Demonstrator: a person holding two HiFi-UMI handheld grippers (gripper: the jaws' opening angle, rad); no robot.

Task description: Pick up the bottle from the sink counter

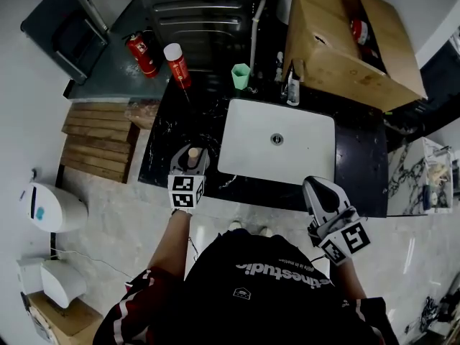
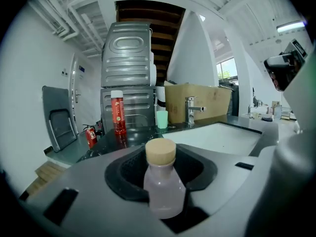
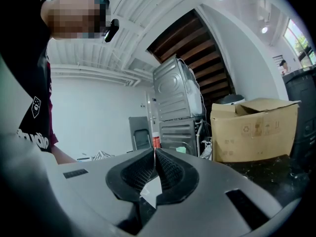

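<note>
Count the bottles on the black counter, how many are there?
2. A small tan-capped bottle stands between the jaws of the left gripper; a tall red bottle stands at the back left. Something by the tap may be another.

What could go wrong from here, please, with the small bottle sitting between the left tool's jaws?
The left tool seems to hold the bottle by its smooth, rounded body below the cap, so it may slip or tilt on lifting. The sink lies just beside it on the counter; a dropped bottle could roll in.
</note>
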